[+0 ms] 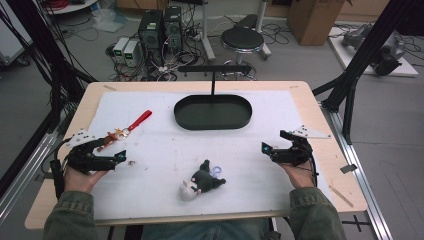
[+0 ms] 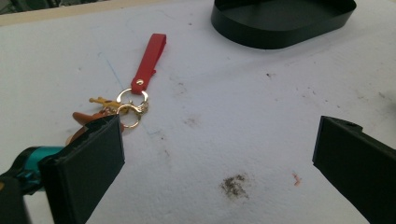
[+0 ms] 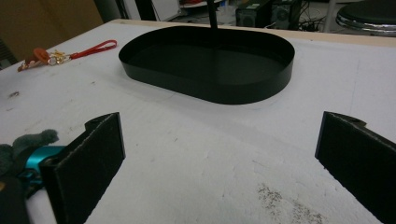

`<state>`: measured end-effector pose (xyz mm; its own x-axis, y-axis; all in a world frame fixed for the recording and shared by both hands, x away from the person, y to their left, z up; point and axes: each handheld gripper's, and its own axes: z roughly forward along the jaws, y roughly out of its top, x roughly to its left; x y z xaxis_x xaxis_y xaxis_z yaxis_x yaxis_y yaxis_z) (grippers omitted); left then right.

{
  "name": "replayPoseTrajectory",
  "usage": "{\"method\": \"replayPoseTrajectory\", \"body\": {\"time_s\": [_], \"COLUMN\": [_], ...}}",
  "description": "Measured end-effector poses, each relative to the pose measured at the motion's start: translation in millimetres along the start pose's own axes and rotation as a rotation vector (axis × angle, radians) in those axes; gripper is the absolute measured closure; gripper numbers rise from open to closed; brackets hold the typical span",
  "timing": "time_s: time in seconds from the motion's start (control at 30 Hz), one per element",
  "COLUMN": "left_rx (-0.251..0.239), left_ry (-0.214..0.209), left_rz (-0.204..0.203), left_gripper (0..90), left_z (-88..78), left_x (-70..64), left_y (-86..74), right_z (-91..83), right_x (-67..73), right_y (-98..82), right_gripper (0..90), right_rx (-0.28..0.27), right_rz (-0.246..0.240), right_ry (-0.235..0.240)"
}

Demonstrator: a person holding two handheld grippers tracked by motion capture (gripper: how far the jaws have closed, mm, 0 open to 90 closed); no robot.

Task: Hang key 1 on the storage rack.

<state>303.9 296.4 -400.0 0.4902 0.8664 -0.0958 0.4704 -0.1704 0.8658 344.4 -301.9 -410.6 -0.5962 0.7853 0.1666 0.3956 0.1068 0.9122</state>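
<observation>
**Keychain near my left tongs, both tongs spread**

The keychain [image 1: 129, 127] lies on the white mat [image 1: 160, 165] at the left side of the table [image 1: 320, 165], its red strap [image 2: 148, 60] pointing toward the far edge and its gold rings [image 2: 130, 105] and small brown charms [image 2: 86, 119] at the near end. I hold my left tongs [image 1: 121, 155] just beside those charms, jaws spread wide and holding nothing; in the left gripper view the charms sit right behind the left-hand jaw. My right tongs [image 1: 272, 141] rest on the right side of the mat, well apart from the keychain, jaws also spread and empty. They face the black oval tray [image 3: 205, 91], which sits at the far middle of the mat. A dark plush toy [image 1: 202, 181] lies near the front edge, between my two hands.
</observation>
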Motion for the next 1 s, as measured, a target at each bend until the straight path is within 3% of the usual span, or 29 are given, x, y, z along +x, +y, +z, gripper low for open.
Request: {"method": "replayPoseTrajectory", "body": {"time_s": [0.17, 0.2, 0.53, 0.73, 1.0], "left_rx": [0.043, 0.052, 0.039, 0.084, 0.088], "left_ry": [-0.003, -0.003, -0.008, -0.013, -0.018], "left_rz": [0.02, 0.04, 0.06, 0.076, 0.076], "left_gripper": [2.4, 2.4, 2.4, 2.5, 2.4], "left_z": [3.0, 3.9, 19.8, 33.6, 49.8], "left_x": [2.5, 3.0, 8.8, 15.2, 24.0], "left_y": [13.0, 20.5, 51.6, 60.1, 73.4], "right_z": [-0.4, -0.4, -0.8, 0.9, 0.3], "right_x": [-1.4, -1.5, -1.2, -1.1, -0.9], "right_y": [-0.1, 0.3, -0.2, -0.4, -0.4], "right_gripper": [0.6, 0.6, 0.6, 0.6, 0.6], "right_rx": [0.001, -0.01, 0.008, 0.014, 0.013], "right_rz": [0.007, 0.007, 0.026, 0.027, 0.025], "right_ry": [-0.004, -0.008, -0.012, -0.018, -0.018]}}
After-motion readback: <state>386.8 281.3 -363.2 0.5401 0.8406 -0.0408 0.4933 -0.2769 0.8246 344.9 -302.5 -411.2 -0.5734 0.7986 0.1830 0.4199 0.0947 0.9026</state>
